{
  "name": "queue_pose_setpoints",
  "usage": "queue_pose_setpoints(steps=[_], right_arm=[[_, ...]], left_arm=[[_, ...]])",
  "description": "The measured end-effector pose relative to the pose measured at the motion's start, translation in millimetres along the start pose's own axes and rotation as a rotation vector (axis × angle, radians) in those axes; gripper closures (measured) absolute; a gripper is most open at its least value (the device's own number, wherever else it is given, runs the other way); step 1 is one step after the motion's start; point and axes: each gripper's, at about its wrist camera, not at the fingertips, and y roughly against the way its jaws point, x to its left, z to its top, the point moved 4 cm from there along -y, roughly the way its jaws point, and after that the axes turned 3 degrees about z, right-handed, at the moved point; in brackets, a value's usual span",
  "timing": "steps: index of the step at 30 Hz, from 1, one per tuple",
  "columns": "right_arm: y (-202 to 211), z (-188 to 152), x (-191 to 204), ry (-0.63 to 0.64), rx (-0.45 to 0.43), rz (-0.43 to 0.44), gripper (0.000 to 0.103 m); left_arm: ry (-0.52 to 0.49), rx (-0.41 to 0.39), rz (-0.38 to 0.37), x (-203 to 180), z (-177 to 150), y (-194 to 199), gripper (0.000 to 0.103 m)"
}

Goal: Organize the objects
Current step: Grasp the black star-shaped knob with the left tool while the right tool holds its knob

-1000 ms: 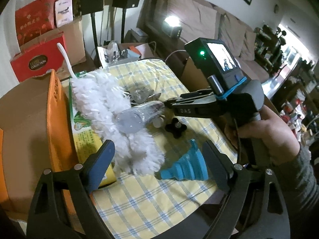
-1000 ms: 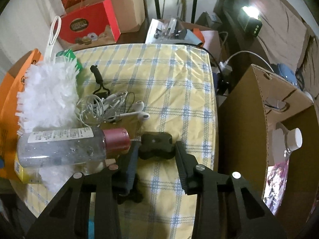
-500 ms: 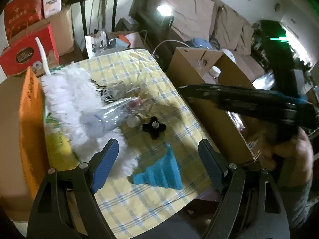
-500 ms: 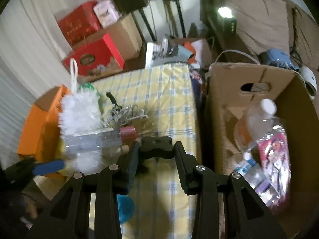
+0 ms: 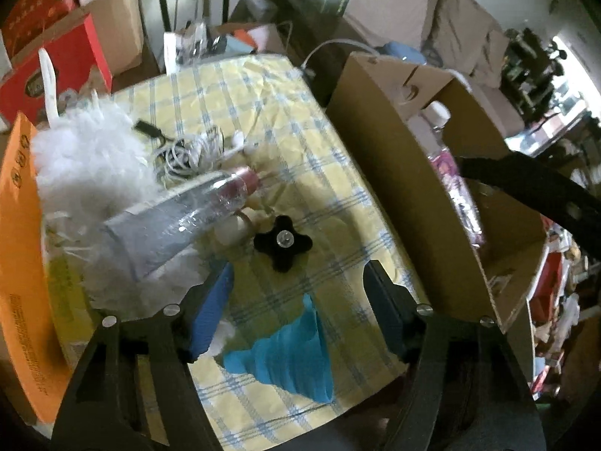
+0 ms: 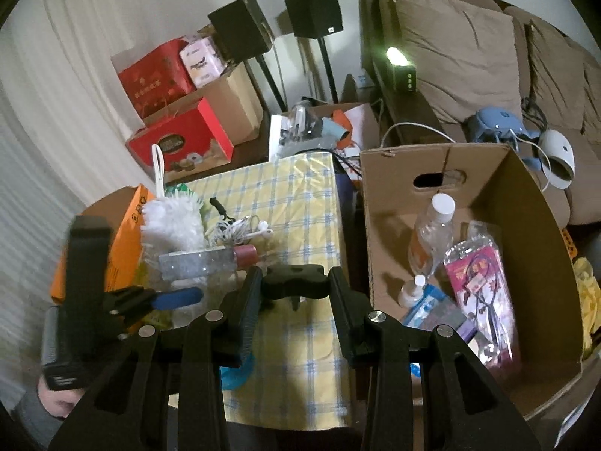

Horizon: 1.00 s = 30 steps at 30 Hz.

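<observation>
Low in the left wrist view, the left gripper (image 5: 296, 300) hangs over a blue funnel (image 5: 289, 357), jaws apart and just closing on nothing; a black knob (image 5: 282, 242) lies at centre on the cloth (image 5: 240, 94).

At lower centre of the right wrist view, the right gripper (image 6: 293, 287) clamps another black knob (image 6: 293, 285), raised left of the box (image 6: 526, 203).

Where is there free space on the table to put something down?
The checked cloth is bare at its far end, beyond the earphones, and along the edge beside the cardboard box. Its left side is crowded with the duster and bottle.
</observation>
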Motion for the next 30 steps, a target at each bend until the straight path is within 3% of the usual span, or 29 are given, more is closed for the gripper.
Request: queue_pose_setpoints(steps=[6,10,13,19,21,26,28,30], right_arm=[[6.2,-6.3,0.1,0.003,-0.009,-0.005,0.067],[11.9,-7.9,-3.5,-0.009,-0.022,-0.001,0.067],[12.7,-8.7,-6.0,-0.013,-0.026,-0.006,0.067],[10.5,-12.7,-11.6,-0.013,-0.021,-0.015,0.067],[8.7,-13.9,-12.2,-0.016,-0.016,-0.014,0.067],[5.2,-15.1,-8.7,-0.005,-0.012,-0.025,0.067],[4.6,-15.3,-6.8,-0.001,-0.011,-0.024,0.067],[3.9,-15.2,-4.9,0.0,-0.011,-0.023,0.067]], left_arm=[[0.11,0.092,-0.029,4.6,5.1,-28.3,0.037],[0.149,0.11,0.014,10.5,11.2,-44.4,0.041],[0.161,0.15,0.037,12.5,11.1,-58.6,0.049],[0.183,0.129,0.051,15.5,11.5,-64.8,0.05],[0.17,0.122,0.071,14.6,9.0,-65.2,0.062],[0.126,0.097,0.086,13.5,-0.1,-63.5,0.063],[0.129,0.078,0.096,13.3,0.5,-56.6,0.074],[0.131,0.088,0.079,14.6,-0.7,-55.3,0.074]])
